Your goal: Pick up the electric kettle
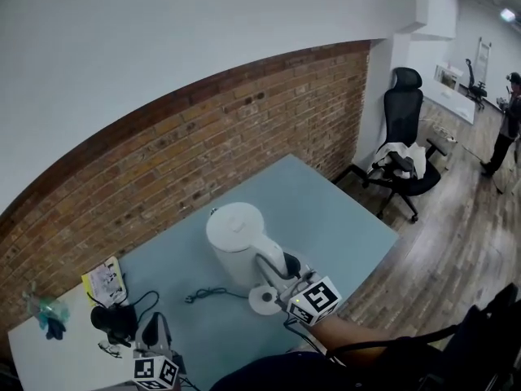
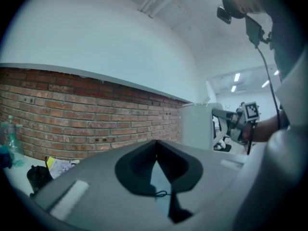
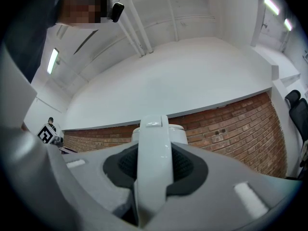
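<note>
The right gripper (image 1: 286, 274) had its fingers clamped on the handle of the tall white plastic electric kettle (image 1: 234, 235), mid-frame over the pale blue tabletop (image 1: 334, 210), to lift it; the left gripper (image 2: 155, 146) had its fingers together, empty

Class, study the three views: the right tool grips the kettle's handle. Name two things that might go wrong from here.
1. The right tool pinches only the slim handle of the kettle; the body may swing or slip out.
2. The base and its cord lie close beside the kettle on the table; a low sweep might knock or drag them.
</note>
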Available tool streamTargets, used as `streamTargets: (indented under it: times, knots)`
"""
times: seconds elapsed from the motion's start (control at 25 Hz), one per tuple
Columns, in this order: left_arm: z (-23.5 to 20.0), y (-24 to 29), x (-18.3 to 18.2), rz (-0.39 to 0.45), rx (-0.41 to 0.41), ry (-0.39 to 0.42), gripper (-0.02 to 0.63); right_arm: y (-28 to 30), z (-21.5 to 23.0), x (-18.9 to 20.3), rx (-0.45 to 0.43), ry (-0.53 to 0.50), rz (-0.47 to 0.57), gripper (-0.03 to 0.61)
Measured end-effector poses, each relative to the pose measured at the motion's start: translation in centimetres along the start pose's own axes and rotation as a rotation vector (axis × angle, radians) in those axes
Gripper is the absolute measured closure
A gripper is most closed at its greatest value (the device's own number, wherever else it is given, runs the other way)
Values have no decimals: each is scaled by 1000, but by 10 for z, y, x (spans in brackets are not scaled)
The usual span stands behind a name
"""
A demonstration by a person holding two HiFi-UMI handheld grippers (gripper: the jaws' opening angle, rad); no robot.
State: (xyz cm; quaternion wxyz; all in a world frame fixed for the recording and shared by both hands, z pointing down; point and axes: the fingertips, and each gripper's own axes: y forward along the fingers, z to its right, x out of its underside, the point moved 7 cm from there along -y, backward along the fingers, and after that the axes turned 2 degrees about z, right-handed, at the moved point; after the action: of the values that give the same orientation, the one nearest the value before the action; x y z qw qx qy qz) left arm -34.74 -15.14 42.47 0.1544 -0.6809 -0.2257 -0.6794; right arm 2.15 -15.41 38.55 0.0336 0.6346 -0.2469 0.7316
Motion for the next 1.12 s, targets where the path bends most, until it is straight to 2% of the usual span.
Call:
streamTargets:
  times: [0.24,0.48,0.84,1.12]
  knots:
    - [14,-6,-9,6,-6,-14,609,-9,0,0,-4,7,1,459]
    - [20,-13,2,-15,-5,36,609,-28,9,0,14,16,-2,459]
    - [31,-24,20,-49,-34,10,609,-29,19,-7,10,1,-1,459]
    - [30,-27,19,-30,-50,4,609,-28,18,-10,-10,-2,-10,459]
